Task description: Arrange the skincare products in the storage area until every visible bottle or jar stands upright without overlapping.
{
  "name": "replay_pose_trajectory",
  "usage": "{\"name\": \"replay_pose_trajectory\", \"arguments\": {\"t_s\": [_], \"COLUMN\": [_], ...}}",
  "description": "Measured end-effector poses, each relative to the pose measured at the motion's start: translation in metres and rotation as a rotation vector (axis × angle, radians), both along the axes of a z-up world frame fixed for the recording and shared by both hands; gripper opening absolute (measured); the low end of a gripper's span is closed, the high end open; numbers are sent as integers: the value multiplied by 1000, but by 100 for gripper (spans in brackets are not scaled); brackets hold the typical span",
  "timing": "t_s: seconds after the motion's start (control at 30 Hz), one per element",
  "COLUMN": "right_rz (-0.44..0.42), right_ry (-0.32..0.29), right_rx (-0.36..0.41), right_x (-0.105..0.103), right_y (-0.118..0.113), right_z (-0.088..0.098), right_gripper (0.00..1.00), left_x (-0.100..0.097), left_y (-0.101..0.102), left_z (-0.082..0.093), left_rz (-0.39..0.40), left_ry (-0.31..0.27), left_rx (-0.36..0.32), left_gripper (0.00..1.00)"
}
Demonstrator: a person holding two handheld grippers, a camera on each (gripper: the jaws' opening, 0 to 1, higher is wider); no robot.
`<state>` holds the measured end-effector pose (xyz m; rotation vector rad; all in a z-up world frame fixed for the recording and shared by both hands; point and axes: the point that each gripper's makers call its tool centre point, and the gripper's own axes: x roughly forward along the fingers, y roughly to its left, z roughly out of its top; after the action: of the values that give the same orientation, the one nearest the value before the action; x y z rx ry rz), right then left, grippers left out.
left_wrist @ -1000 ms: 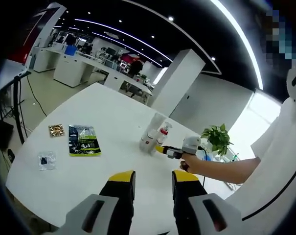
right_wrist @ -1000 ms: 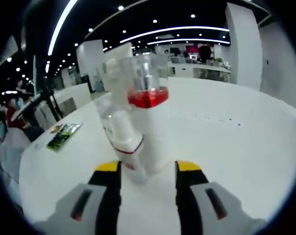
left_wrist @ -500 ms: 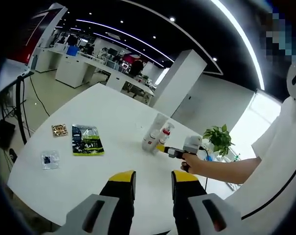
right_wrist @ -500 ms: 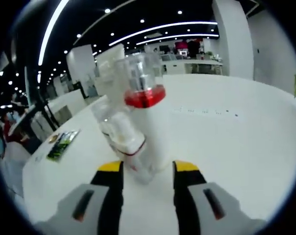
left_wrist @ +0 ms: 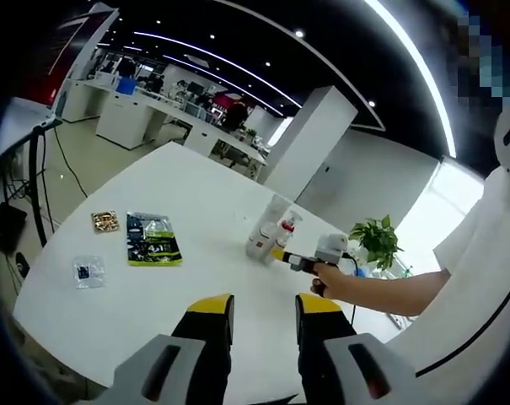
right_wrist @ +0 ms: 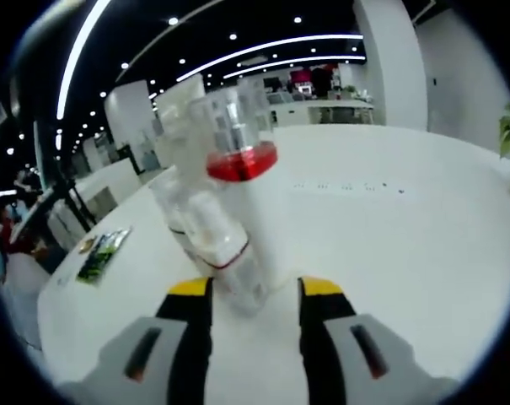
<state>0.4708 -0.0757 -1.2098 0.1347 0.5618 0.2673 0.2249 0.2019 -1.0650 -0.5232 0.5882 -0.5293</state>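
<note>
Two yellow-tipped jaws of the right gripper (right_wrist: 253,291) stand apart, empty, just short of a cluster of bottles (right_wrist: 229,219) on the white table (right_wrist: 389,228); a red-banded bottle (right_wrist: 250,194) stands upright, a clear-capped one (right_wrist: 206,236) leans against it. Left gripper (left_wrist: 253,305) hovers spread, well back, near a green packet (left_wrist: 151,239).

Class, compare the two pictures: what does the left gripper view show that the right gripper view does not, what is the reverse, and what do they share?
Left gripper view alone: a potted plant, a clear sachet, and the right hand-held gripper beside the bottles. Right gripper view alone: close detail, a bottle's red collar under a clear cap, with a smaller capped bottle leaning on it. Both: the white table, the bottle cluster, and the green packet.
</note>
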Motion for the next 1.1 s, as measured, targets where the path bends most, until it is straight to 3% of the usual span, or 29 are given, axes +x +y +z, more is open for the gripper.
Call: {"name": "replay_pose_trajectory", "arguments": {"t_s": [0.13, 0.27, 0.5, 0.63, 0.8, 1.1], "right_rz": [23, 37, 48, 71, 115, 209], "right_ry": [11, 30, 89, 108, 144, 180], "right_rx": [-15, -24, -21, -26, 51, 137], "right_x": [-7, -27, -70, -83, -90, -75], "right_y": [3, 5, 12, 22, 56, 134], "right_z": [-1, 0, 1, 5, 14, 30], "right_gripper": [39, 40, 40, 40, 41, 42], "left_x": [2, 11, 44, 68, 97, 146], "left_y": [2, 6, 32, 48, 63, 87], "left_z": [-7, -18, -45, -59, -84, -130], "left_rz": [-7, -13, 34, 54, 41, 69], "left_ry": [13, 39, 89, 106, 115, 201], "left_rx": [-17, -29, -26, -44, -10, -52], "left_gripper": [30, 31, 35, 40, 46, 51]}}
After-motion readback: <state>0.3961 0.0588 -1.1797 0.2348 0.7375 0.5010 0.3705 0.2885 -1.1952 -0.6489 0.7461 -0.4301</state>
